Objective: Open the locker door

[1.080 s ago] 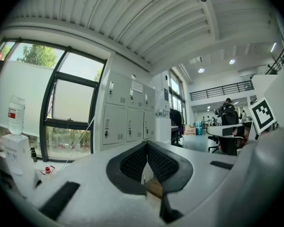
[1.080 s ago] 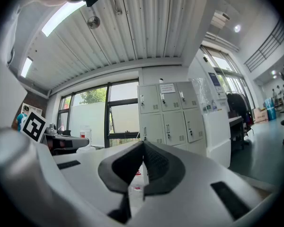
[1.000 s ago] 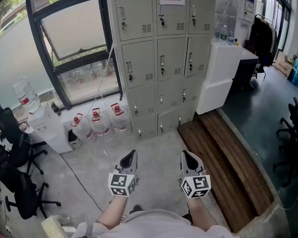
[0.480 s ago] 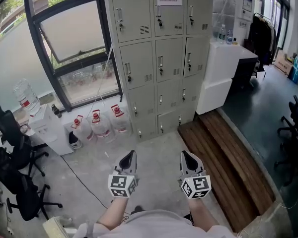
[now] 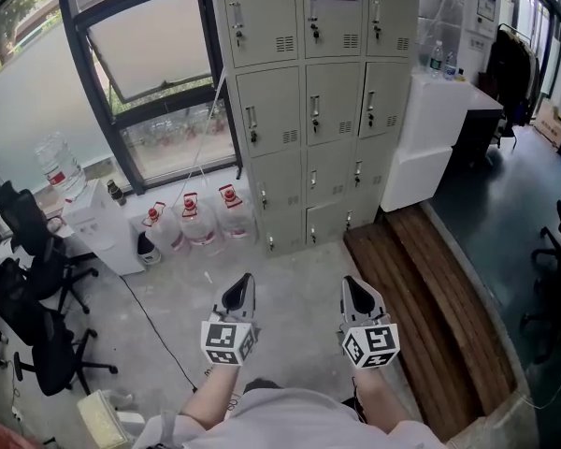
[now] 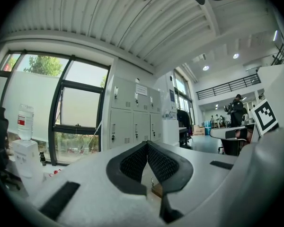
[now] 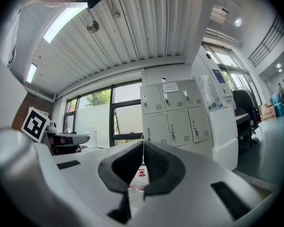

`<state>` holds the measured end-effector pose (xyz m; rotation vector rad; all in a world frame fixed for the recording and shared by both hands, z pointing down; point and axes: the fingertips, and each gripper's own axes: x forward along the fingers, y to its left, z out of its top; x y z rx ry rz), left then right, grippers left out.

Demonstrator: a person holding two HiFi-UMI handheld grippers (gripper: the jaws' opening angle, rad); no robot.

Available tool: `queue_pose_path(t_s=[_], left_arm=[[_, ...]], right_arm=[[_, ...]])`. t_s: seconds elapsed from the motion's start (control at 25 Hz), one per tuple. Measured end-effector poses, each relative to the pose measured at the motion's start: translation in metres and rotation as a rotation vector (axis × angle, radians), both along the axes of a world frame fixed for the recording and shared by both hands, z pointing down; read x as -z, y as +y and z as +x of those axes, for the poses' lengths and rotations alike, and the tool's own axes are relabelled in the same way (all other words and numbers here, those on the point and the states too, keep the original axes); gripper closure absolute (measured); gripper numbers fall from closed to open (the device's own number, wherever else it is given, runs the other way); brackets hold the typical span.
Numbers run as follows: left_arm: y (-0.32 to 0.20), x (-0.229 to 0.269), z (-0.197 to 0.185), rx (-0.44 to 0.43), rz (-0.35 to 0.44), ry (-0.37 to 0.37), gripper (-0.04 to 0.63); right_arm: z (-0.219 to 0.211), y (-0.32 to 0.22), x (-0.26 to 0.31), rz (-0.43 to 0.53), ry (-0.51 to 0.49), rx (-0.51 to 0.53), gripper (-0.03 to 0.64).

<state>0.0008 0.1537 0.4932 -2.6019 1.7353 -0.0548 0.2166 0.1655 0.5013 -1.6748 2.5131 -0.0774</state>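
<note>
- Task not begun; every door of the locker point(image 5: 313, 110) is shut; it stands well ahead of me, beside the window point(image 5: 159, 73).
- My left fingers point(image 5: 240, 296) and right fingers point(image 5: 358, 298) are closed tip to tip, holding nothing; in my judgement the approach, handle grip and pull all remain.
- No work surface; bare floor point(image 5: 290, 269), water bottles point(image 5: 201, 223), wooden step point(image 5: 421, 279).

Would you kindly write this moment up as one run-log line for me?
phase: pre-contact | left tongs: shut, empty | right tongs: shut, empty | lockers: doors closed, untouched
</note>
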Motion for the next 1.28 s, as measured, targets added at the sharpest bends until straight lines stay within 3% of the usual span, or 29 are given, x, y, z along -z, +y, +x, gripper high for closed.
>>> queue_pose_path(t_s=[0.24, 0.56, 0.8, 1.08, 1.28], left_arm=[[-0.017, -0.006, -0.012, 0.046, 0.003, -0.002, 0.586], [-0.089, -0.015, -0.032, 0.052, 0.006, 0.018, 0.586], [-0.191, -0.03, -0.081, 0.056, -0.003, 0.03, 0.586], [-0.339, -0.004, -0.15, 0.012, 0.024, -0.002, 0.586], [-0.411, 0.002, -0.19, 0.018, 0.015, 0.012, 0.586]], right_arm=[[-0.011, -0.023, -0.005, -0.004, -0.038, 0.042, 0.603], [-0.038, -0.094, -0.012, -0.005, -0.017, 0.063, 0.603], [-0.093, -0.196, -0.023, -0.011, 0.003, 0.075, 0.603], [-0.164, -0.344, 0.004, 0.036, 0.03, 0.026, 0.604], [-0.209, -0.415, 0.016, 0.044, 0.045, 0.041, 0.604]])
